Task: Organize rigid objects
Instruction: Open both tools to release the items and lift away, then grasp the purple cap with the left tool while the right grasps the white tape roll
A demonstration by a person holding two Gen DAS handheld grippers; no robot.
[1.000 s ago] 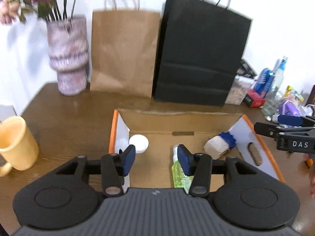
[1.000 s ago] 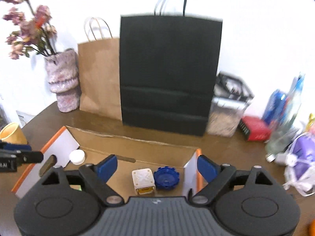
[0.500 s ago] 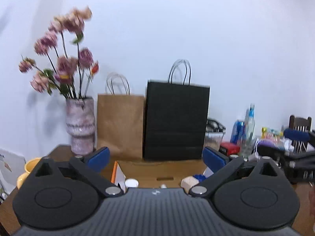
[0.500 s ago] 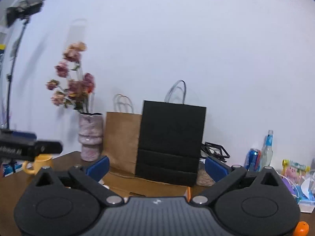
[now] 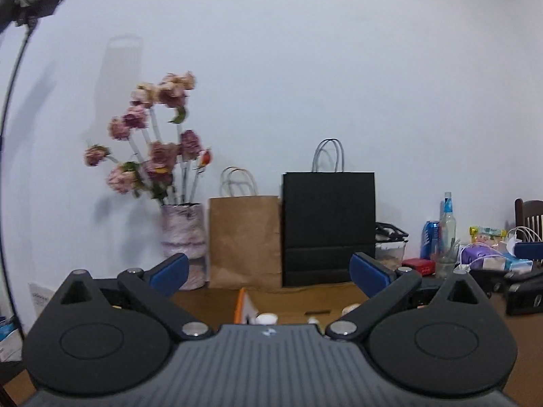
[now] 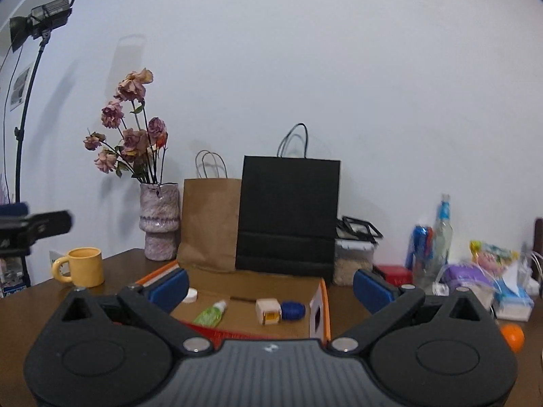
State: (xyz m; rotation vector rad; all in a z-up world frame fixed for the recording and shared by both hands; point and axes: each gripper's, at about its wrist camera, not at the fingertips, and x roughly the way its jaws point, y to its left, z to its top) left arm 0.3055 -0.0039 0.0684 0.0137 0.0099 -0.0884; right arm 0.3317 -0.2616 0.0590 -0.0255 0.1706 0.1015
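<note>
Both sets of blue-padded fingers, left gripper [image 5: 269,273] and right gripper [image 6: 270,285], are now standing wide apart, empty, pulling back from the open cardboard box [image 6: 258,291] on the tabletop, its green bottle [image 6: 211,314] lying inside, suggesting placing is finishing

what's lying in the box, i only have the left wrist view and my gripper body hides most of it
Observer: A green tube lies on the floor of the cardboard box, cap pointing toward the back.
Operator: anything else in there
Observer: A cream cube with a blue ribbed cap against its right side.
Operator: is the right gripper holding something
Observer: No, the right gripper is open with nothing between its fingers.
Operator: what's left of the vase
Observer: A yellow mug on the table.
</note>
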